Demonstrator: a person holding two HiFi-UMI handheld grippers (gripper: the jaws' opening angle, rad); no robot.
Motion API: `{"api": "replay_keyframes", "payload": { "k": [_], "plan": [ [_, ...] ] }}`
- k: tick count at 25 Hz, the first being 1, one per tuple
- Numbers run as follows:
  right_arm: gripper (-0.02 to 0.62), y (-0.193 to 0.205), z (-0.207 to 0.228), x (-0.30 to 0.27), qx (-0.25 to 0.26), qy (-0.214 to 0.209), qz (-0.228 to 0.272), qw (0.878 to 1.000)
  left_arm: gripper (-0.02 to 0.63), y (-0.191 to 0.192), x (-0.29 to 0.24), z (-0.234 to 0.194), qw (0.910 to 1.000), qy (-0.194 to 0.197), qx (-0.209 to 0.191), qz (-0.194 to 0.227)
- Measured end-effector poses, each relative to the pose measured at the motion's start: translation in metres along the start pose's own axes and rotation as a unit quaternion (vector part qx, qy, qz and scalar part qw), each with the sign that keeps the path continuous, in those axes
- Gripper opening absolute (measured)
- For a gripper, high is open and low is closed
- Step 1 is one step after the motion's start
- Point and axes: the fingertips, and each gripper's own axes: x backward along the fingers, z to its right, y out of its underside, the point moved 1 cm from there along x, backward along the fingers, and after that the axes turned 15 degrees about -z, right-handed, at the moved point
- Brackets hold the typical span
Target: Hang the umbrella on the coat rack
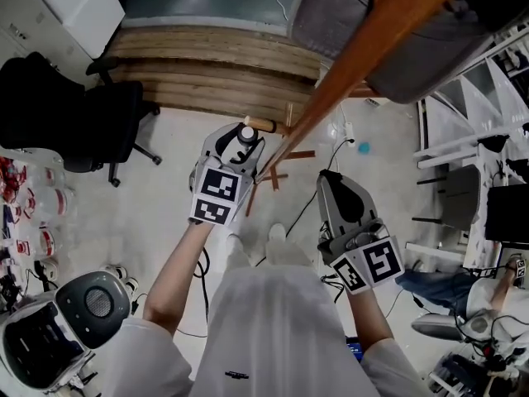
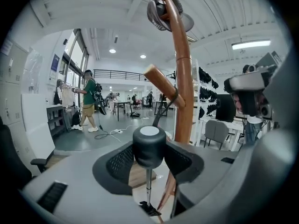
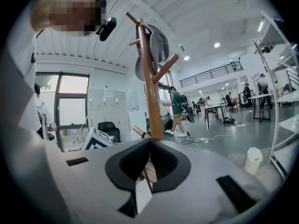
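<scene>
Umbrella (image 2: 149, 146) one (coat rack (image 2: 183, 78) one)

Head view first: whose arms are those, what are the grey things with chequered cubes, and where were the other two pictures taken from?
No robot: a person in a white coat wears a head camera and looks down at their own arms. Each hand holds a grey two-jaw tool; the marked cubes are part of them. The other two pictures come from cameras riding on each tool, looking along its jaws. The left tool grips the umbrella by its dark knob, thin shaft hanging below. The right tool is shut and empty. The brown pole is the coat rack, standing on the pale floor, a grey cap on top.
</scene>
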Motion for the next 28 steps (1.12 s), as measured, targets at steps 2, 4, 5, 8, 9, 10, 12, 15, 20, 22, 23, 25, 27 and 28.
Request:
{"api": "replay_keyframes", "payload": {
  "k": [2, 4, 5, 8, 9, 10, 12, 15, 20, 22, 23, 25, 27, 28],
  "plan": [
    [0.006, 0.002, 0.002, 0.002, -0.002, 0.001, 0.0, 1.0, 0.215, 0.002, -0.005, 0.008, 1.0, 0.005, -0.007, 0.002],
    [0.006, 0.004, 0.003, 0.003, -0.005, 0.002, -0.001, 1.0, 0.215, 0.003, -0.01, 0.015, 0.9999, 0.01, -0.011, 0.004],
    [0.006, 0.005, 0.003, 0.003, -0.006, 0.003, -0.001, 1.0, 0.215, 0.004, -0.012, 0.017, 0.9998, 0.012, -0.013, 0.004],
    [0.006, 0.008, 0.003, 0.004, -0.009, 0.003, -0.004, 1.0, 0.216, 0.009, -0.018, 0.021, 0.9998, 0.014, -0.013, 0.001],
    [0.006, 0.01, 0.005, 0.005, -0.011, 0.003, -0.005, 1.0, 0.216, 0.011, -0.02, 0.022, 0.9998, 0.014, -0.011, -0.002],
    [0.006, 0.012, 0.006, 0.006, -0.013, 0.003, -0.006, 1.0, 0.216, 0.014, -0.023, 0.024, 0.9998, 0.015, -0.009, -0.003],
    [0.006, 0.017, 0.008, 0.009, -0.017, 0.003, -0.007, 1.0, 0.216, 0.022, -0.026, 0.029, 0.9998, 0.018, -0.005, -0.007],
    [0.006, 0.022, 0.005, 0.01, -0.02, 0.002, -0.009, 1.0, 0.216, 0.036, -0.028, 0.031, 0.9997, 0.022, 0.0, -0.013],
    [0.006, 0.027, 0.003, 0.01, -0.026, -0.001, -0.015, 1.0, 0.218, 0.051, -0.03, 0.031, 0.9996, 0.019, 0.019, -0.004],
    [0.006, 0.029, 0.003, 0.012, -0.026, -0.004, -0.017, 1.0, 0.218, 0.052, -0.03, 0.032, 0.9995, 0.015, 0.026, 0.003],
    [0.006, 0.029, 0.003, 0.013, -0.025, -0.005, -0.018, 1.0, 0.218, 0.052, -0.031, 0.034, 0.9995, 0.014, 0.028, 0.006],
    [0.006, 0.031, 0.005, 0.015, -0.023, -0.006, -0.019, 1.0, 0.219, 0.052, -0.033, 0.037, 0.9993, 0.017, 0.034, 0.006],
    [0.006, 0.033, 0.005, 0.017, -0.022, -0.006, -0.021, 1.0, 0.219, 0.055, -0.033, 0.04, 0.9986, 0.023, 0.047, -0.001],
    [0.006, 0.034, 0.005, 0.019, -0.021, -0.006, -0.021, 1.0, 0.22, 0.058, -0.032, 0.042, 0.9982, 0.027, 0.053, -0.004]
  ]
}}
